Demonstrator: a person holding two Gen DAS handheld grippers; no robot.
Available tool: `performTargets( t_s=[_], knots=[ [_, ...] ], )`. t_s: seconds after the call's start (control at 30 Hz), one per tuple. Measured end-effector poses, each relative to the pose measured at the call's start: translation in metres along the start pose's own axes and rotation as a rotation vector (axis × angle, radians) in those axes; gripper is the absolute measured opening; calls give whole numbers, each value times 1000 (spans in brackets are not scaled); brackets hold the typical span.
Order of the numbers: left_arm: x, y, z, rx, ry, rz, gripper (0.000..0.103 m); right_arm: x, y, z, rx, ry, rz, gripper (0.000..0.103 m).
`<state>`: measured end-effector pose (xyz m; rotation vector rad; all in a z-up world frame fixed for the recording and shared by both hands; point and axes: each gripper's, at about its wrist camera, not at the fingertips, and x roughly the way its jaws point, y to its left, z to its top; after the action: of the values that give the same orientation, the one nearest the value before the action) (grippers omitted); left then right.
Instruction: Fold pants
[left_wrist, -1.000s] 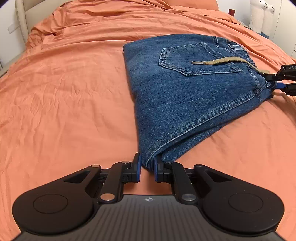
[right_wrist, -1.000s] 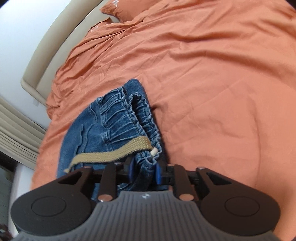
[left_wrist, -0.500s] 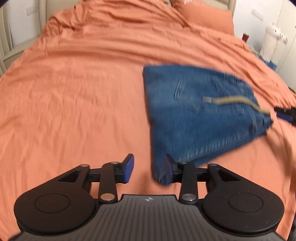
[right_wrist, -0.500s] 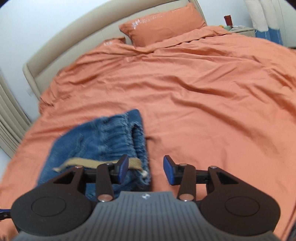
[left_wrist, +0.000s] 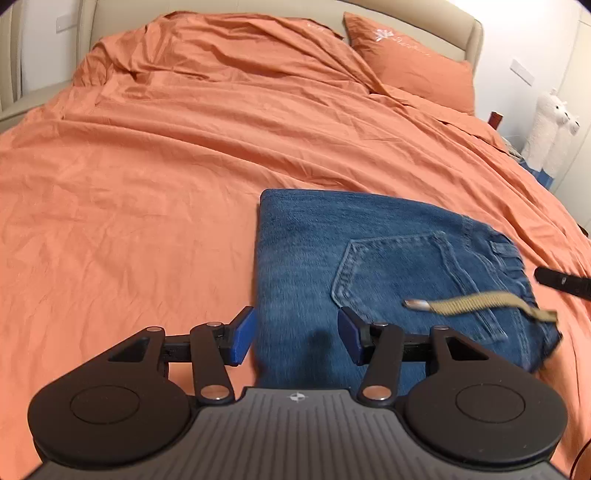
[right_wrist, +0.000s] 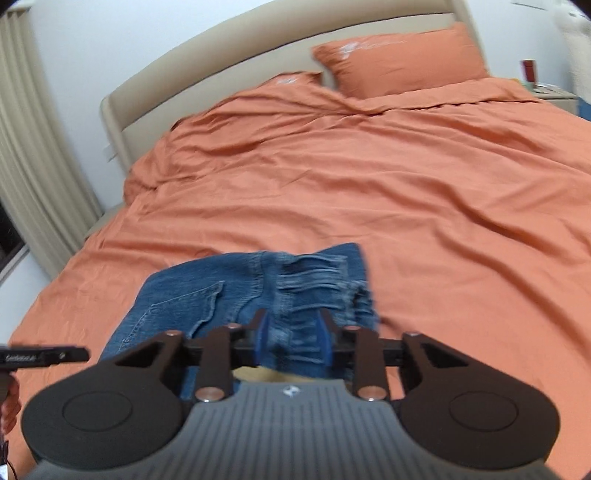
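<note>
A bed covered in creased orange sheet fills both views. In the left wrist view a beige headboard runs along 12 o'clock, with an orange pillow at 1 o'clock and a white plush toy beside the bed at 2 o'clock. In the right wrist view curtains are seen at 9 o'clock, the headboard at 11 to 12 o'clock, two pillows at 12 to 1 o'clock, and a nightstand at 2 o'clock. No containers are seen.

The pants, blue denim, lie folded into a compact block on the sheet at 4 o'clock from centre in the left view, back pocket up, with a tan drawstring lying across the waistband end.

The left gripper is held with its blue pads spread wide apart over the near edge of the pants; nothing is gripped. The right gripper is likewise parted, its pads on either side of the gathered waistband region; contact cannot be told through the blur.
</note>
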<state>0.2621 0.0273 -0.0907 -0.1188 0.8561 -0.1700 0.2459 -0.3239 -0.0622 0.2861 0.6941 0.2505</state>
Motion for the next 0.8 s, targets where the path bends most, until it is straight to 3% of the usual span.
performTargets(
  t_s=[0.33,0.5,0.67,0.8],
  knots=[
    [33,13,2,-41,48,-19,60,59,28,-19,-240,143,-111,24],
    [32,17,3,-60,54,-29,63,62,24,-19,-220,157,-113,24],
    [29,20,9,-101,54,-57,73,56,33,-16,-231,143,-132,25],
    [31,22,12,-125,60,-71,76,47,34,-15,-206,120,-118,33]
  ],
)
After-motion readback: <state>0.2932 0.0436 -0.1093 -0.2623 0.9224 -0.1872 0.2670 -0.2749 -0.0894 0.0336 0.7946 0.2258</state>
